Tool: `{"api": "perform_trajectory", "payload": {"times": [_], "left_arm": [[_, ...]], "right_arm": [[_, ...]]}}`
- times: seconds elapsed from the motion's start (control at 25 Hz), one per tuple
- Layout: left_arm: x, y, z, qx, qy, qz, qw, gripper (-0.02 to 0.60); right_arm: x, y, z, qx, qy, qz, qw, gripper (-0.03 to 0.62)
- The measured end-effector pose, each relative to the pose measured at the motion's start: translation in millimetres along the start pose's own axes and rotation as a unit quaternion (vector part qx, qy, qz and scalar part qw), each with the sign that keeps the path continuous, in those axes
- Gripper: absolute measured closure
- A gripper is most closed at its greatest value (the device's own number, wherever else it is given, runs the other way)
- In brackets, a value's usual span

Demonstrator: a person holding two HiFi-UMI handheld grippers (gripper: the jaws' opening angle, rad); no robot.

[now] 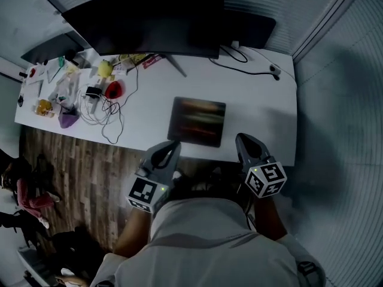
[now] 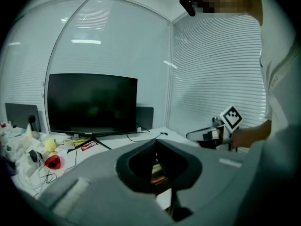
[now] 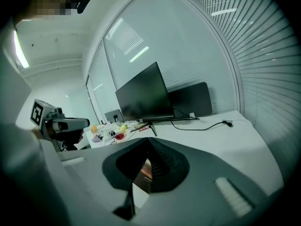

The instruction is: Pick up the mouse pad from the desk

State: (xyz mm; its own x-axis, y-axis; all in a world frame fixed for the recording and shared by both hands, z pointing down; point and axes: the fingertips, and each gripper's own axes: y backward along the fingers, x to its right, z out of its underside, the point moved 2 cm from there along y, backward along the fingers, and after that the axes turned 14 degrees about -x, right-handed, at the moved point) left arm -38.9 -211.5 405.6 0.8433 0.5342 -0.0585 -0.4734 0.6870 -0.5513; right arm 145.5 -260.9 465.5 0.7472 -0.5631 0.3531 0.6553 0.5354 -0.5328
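The mouse pad (image 1: pixel 197 121), a dark square with a blurred reddish print, lies flat on the white desk (image 1: pixel 263 106) near its front edge. A strip of it shows through the jaw frames in the left gripper view (image 2: pixel 159 172) and in the right gripper view (image 3: pixel 142 171). My left gripper (image 1: pixel 174 144) hovers at the pad's front left corner, jaws shut and empty. The right gripper (image 1: pixel 242 138) is just off the pad's front right corner, also shut with nothing in it. Both point toward the desk, slightly downward.
A large black monitor (image 1: pixel 149 17) stands at the back of the desk, with a black cable (image 1: pixel 245 64) running to the right. Clutter fills the desk's left end: white cords (image 1: pixel 102 109), a red object (image 1: pixel 113 89), a purple cup (image 1: pixel 68 119). Wooden floor (image 1: pixel 78 172) lies below the desk edge.
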Motion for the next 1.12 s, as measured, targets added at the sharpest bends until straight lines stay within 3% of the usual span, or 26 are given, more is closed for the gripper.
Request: {"api": "perform_trajectory", "payload": {"times": [0.24, 0.36, 0.48, 0.56, 0.68, 0.8, 1.0, 1.12], "left_arm": [[-55.2, -21.6, 29.0, -0.014, 0.030, 0.021, 0.9992, 0.580], [-83.9, -38.0, 56.1, -0.052, 0.033, 0.036, 0.9975, 0.580], [-102.3, -59.6, 85.2, -0.106, 0.009, 0.038, 0.9936, 0.580], [-114.1, -73.3, 102.7, -0.137, 0.000, 0.034, 0.9900, 0.580], [-126.3, -94.9, 132.8, -0.206, -0.011, 0.039, 0.9777, 0.575], [-129.4, -115.5, 161.6, -0.272, -0.024, 0.056, 0.9605, 0.397], [-127.8, -136.1, 195.4, -0.352, -0.059, 0.069, 0.9314, 0.337], [-119.5, -150.9, 201.9, -0.379, -0.063, 0.069, 0.9207, 0.331]], "right_arm": [[-18.9, -44.5, 3.5, -0.053, 0.066, 0.056, 0.995, 0.589], [-23.8, -71.7, 19.8, -0.103, 0.065, 0.076, 0.990, 0.589], [-18.2, -98.2, 42.4, -0.160, 0.052, 0.093, 0.981, 0.587], [-15.0, -116.8, 59.6, -0.202, 0.049, 0.097, 0.973, 0.497], [-11.8, -140.5, 85.0, -0.261, 0.048, 0.098, 0.959, 0.400], [-8.2, -157.4, 106.8, -0.308, 0.045, 0.099, 0.945, 0.351], [-0.1, -176.8, 136.9, -0.364, 0.031, 0.112, 0.924, 0.282], [17.1, -181.4, 149.9, -0.375, 0.024, 0.121, 0.919, 0.269]]}}
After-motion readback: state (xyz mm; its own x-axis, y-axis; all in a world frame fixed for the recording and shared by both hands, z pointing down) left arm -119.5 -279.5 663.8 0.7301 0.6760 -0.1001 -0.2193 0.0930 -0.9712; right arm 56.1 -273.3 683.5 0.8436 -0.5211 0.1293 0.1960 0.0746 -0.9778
